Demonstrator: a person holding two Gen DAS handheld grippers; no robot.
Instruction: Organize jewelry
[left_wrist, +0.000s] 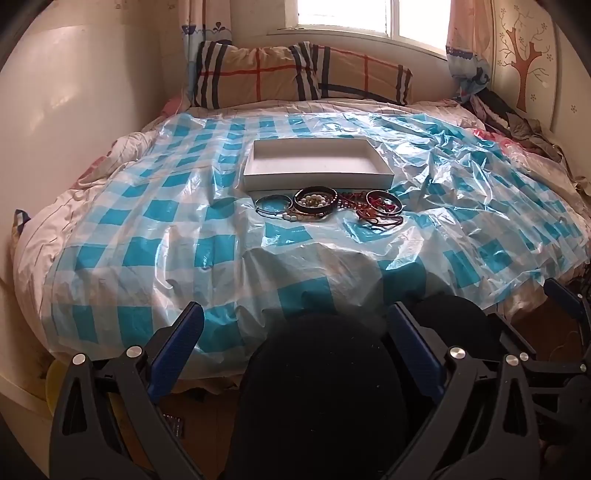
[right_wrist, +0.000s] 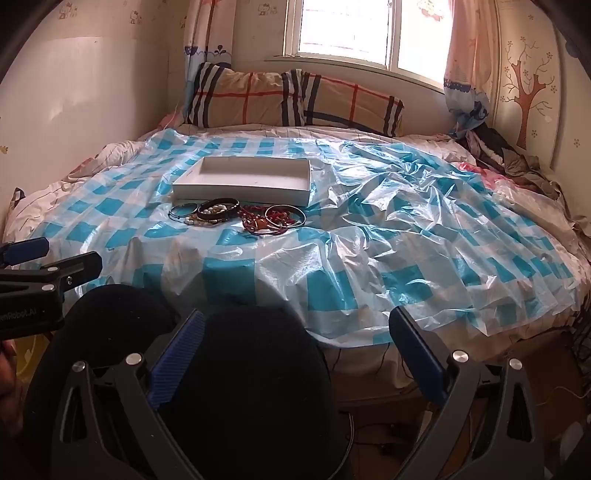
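A pile of jewelry (left_wrist: 328, 206) lies on the blue checked plastic sheet (left_wrist: 207, 229) on the bed: thin dark bangles, a black bracelet around white beads, and red bead strings. Just behind it sits an empty white shallow box (left_wrist: 317, 162). The pile (right_wrist: 240, 216) and the box (right_wrist: 243, 179) also show in the right wrist view. My left gripper (left_wrist: 295, 332) is open and empty, held back over the bed's near edge. My right gripper (right_wrist: 295, 336) is open and empty, also at the near edge. The left gripper appears at the left of the right wrist view (right_wrist: 44, 258).
Two plaid pillows (left_wrist: 303, 74) lie against the wall under the window. A heap of clothes (left_wrist: 517, 122) lies at the bed's far right. Walls close in on the left and right. The sheet is crumpled on the right (right_wrist: 424, 206).
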